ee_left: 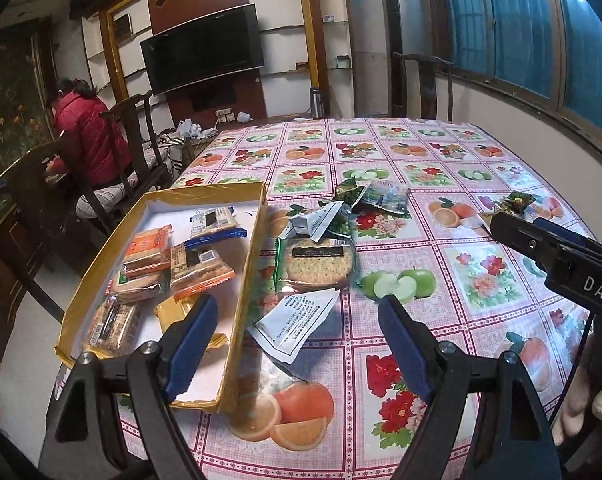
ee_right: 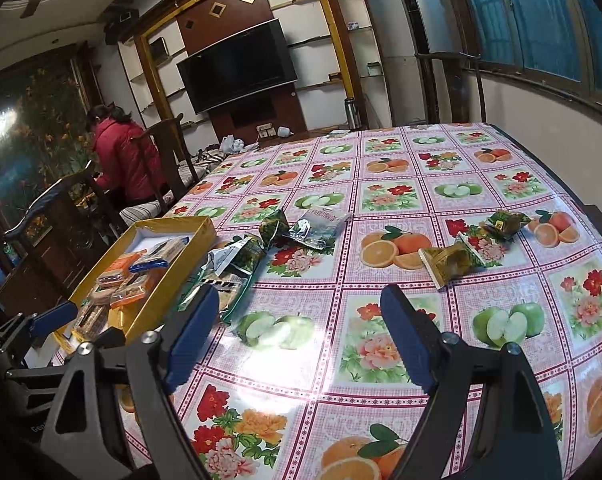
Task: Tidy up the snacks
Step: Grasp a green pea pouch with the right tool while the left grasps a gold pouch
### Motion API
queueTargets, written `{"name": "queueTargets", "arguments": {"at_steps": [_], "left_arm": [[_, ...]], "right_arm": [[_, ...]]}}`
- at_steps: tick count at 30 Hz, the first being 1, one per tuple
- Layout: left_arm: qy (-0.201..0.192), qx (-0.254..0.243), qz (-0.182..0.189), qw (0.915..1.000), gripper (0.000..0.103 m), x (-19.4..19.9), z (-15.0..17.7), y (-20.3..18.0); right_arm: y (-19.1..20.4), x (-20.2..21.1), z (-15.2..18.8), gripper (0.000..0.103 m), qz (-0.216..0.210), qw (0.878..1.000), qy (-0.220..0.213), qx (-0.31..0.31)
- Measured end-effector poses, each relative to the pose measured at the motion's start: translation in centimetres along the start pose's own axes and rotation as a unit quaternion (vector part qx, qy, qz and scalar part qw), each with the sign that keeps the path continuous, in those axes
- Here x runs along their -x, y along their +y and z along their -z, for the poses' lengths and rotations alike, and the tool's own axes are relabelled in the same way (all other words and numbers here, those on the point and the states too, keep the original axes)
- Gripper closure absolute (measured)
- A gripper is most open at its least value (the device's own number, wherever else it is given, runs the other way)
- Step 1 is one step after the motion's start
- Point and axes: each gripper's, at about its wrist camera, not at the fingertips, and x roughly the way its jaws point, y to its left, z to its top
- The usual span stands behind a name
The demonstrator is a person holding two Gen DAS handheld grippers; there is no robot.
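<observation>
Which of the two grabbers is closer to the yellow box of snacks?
Left. The left gripper has one finger over the yellow box; the right gripper hangs over open tablecloth to the box's right, both empty.

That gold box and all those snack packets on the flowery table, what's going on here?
A person is sorting snacks with a hand-held gripper in each hand. Several cracker packets already lie in the gold box. The left gripper and the right gripper are both open and hold nothing. Still loose on the table are a round cracker pack beside the box and small green packets farther out.
</observation>
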Motion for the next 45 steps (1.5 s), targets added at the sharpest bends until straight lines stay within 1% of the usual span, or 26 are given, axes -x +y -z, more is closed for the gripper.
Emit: {"name": "queueTargets", "arguments": {"at_steps": [4,8,10,13,16,17,19,20,22,26,30,32,33,35,36,37,38,41,42,45], "left_arm": [[0.007,-0.001,0.0,1.0,0.021,-0.4,0.1,-0.4],[0.023,0.011,0.026,0.9993,0.021,-1.2,0.1,-0.1],[0.027,0.025,0.029,0.9989,0.021,-1.4,0.2,0.7],[0.026,0.059,0.037,0.9973,0.021,-1.5,0.1,2.5],[0.023,0.107,0.066,0.9918,0.021,-1.7,0.2,4.2],[0.021,0.121,0.077,0.9894,0.021,-1.8,0.2,4.5],[0.02,0.136,0.094,0.986,0.021,-2.3,0.2,4.5],[0.022,0.137,0.098,0.9854,0.021,-2.5,0.2,4.3],[0.029,0.136,0.107,0.9845,0.021,-3.1,0.0,3.7],[0.043,0.109,0.112,0.9867,0.021,-3.6,-0.4,2.4],[0.045,0.074,0.119,0.9891,0.021,-3.6,-1.1,1.0],[0.049,0.063,0.133,0.9878,0.021,-3.9,-1.7,0.2],[0.054,0.057,0.146,0.9861,0.021,-4.2,-2.2,-0.5],[0.06,0.042,0.171,0.9826,0.021,-4.7,-3.3,-2.0],[0.061,0.031,0.182,0.9809,0.021,-5.0,-4.0,-3.1],[0.063,0.015,0.194,0.9788,0.021,-5.4,-4.7,-4.5],[0.065,-0.001,0.207,0.9763,0.021,-5.9,-5.2,-5.9],[0.065,-0.043,0.233,0.9693,0.021,-7.9,-6.8,-10.7],[0.065,-0.056,0.241,0.9666,0.021,-8.7,-7.2,-12.3],[0.066,-0.1,0.268,0.9558,0.022,-11.8,-8.2,-17.0]], "right_arm": [[-0.6,0.2,0.6,0.02,-0.011,1.0,0.004,-0.004],[-1.0,0.3,0.7,0.02,-0.019,1.0,0.008,-0.003],[-2.3,0.6,0.4,0.02,-0.028,0.999,0.009,-0.02],[-6.1,1.1,-0.8,0.02,-0.021,0.998,0.015,-0.049],[-11.9,1.2,-2.5,0.02,-0.001,0.995,0.03,-0.091],[-13.9,1.1,-3.2,0.02,0.012,0.994,0.033,-0.107],[-17.3,0.7,-4.5,0.025,0.037,0.989,0.036,-0.135],[-18.6,0.3,-5.1,0.025,0.044,0.987,0.04,-0.148],[-20.2,-1.3,-5.8,0.025,0.041,0.984,0.054,-0.166],[-22.3,-5.7,-6.1,0.025,0.048,0.974,0.086,-0.203],[-23.1,-8.8,-7.0,0.025,0.116,0.973,0.085,-0.18],[-23.7,-9.9,-7.2,0.025,0.118,0.972,0.095,-0.18],[-23.9,-10.4,-7.2,0.025,0.115,0.972,0.102,-0.18],[-24.0,-11.2,-7.2,0.037,0.107,0.974,0.104,-0.171],[-23.9,-11.4,-7.0,0.052,0.103,0.975,0.109,-0.166],[-24.1,-11.8,-6.7,0.061,0.095,0.975,0.114,-0.167],[-24.2,-11.7,-6.6,0.061,0.087,0.976,0.109,-0.166],[-24.1,-11.4,-6.6,0.062,0.09,0.976,0.117,-0.157],[-24.2,-11.2,-6.5,0.062,0.086,0.976,0.116,-0.164],[-25.3,-10.5,-6.2,0.062,0.053,0.972,0.108,-0.204]]}}
